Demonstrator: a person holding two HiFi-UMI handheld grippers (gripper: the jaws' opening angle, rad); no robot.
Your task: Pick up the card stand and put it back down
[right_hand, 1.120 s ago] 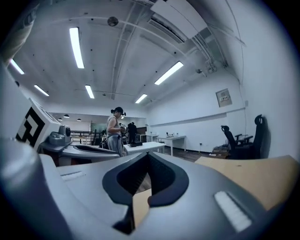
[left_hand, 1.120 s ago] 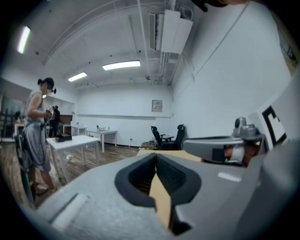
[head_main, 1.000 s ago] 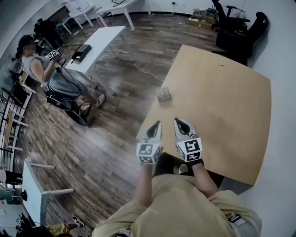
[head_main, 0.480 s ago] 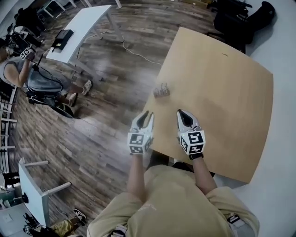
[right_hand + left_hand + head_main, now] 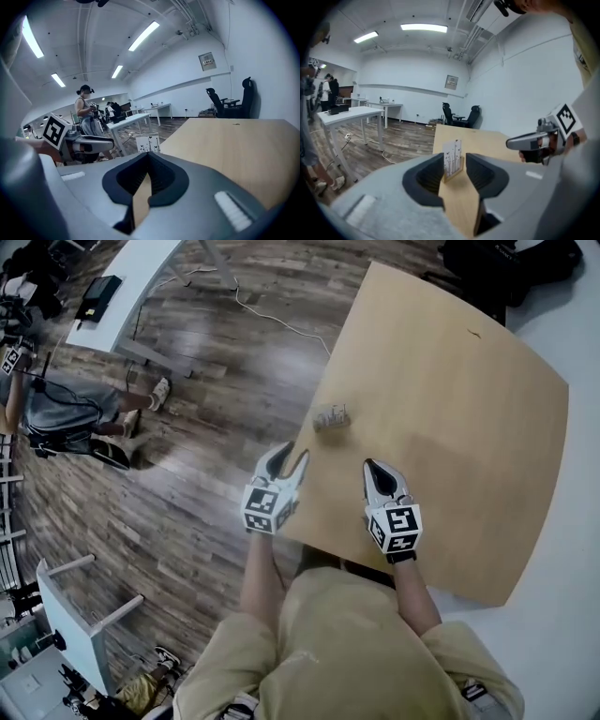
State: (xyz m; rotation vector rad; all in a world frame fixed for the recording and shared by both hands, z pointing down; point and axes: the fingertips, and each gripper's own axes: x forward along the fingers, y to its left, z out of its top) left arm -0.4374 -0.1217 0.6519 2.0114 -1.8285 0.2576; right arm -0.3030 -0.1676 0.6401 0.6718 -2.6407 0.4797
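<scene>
- Wooden card stand (image 5: 330,416), a low block with a slot, holds one white card (image 5: 451,157) upright; the card is printed with dark plant silhouettes.
- Its long axis runs across the line of the right gripper's jaws, so that gripper's view meets the card's printed face almost squarely. The left gripper view catches the card obliquely, narrowed, with the block slanting away to the right.
- It stands on the pale wood table (image 5: 450,381), close to the edge on the left gripper's side, ahead of both pairs of jaws and apart from them.
- Left gripper (image 5: 289,454): jaws parted, having just been opening. In its own view the stand shows in the gap between the two tips, but farther on; the pads touch nothing. The head view shows bare table between tips and stand.
- Right gripper (image 5: 372,467): jaw tips closed together with nothing between them. The stand lies ahead and off to their left, farther from them than from the left jaws.
- Both grippers point forward and somewhat down over the near table edge, side by side and apart.
</scene>
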